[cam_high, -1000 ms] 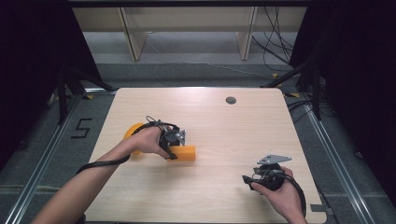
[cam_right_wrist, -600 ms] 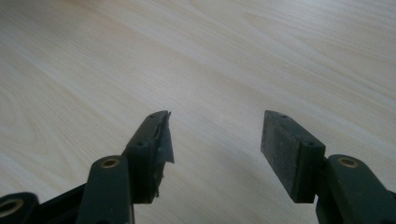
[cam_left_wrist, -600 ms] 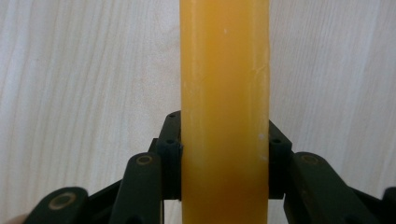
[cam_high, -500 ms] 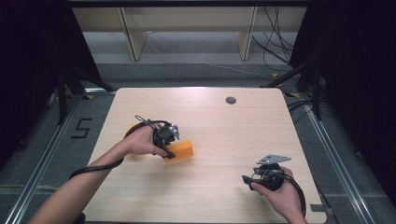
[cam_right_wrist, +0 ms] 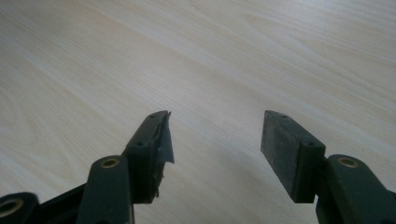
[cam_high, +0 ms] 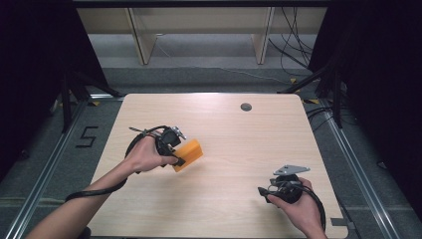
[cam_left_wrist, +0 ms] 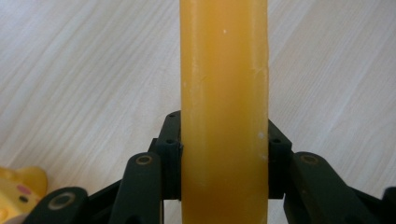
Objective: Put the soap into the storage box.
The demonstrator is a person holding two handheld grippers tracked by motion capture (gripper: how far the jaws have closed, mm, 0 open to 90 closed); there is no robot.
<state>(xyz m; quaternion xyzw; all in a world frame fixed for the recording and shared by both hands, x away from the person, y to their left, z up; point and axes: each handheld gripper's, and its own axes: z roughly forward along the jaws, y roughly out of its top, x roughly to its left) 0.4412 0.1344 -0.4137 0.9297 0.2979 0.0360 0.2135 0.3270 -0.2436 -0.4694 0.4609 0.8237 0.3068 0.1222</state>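
An orange block point(cam_high: 188, 154) is held above the wooden table point(cam_high: 239, 134), left of its middle, by my left gripper point(cam_high: 179, 158), which is shut on it. In the left gripper view the orange block point(cam_left_wrist: 224, 112) stands upright between the two black jaws, which clamp its sides. My right gripper point(cam_high: 266, 191) rests near the table's front right, held by a hand. In the right gripper view that gripper point(cam_right_wrist: 215, 135) stands open, with nothing but bare wood between its pads point(cam_right_wrist: 285, 149).
A yellow toy-like object point(cam_left_wrist: 18, 191) lies on the table at the lower left of the left gripper view. A small dark round hole point(cam_high: 246, 106) marks the table's far side. Metal rails run along both sides, and cables lie on the floor behind.
My left gripper has carried the orange block a little to the left and back and tilted it. The right gripper has stayed where it was.
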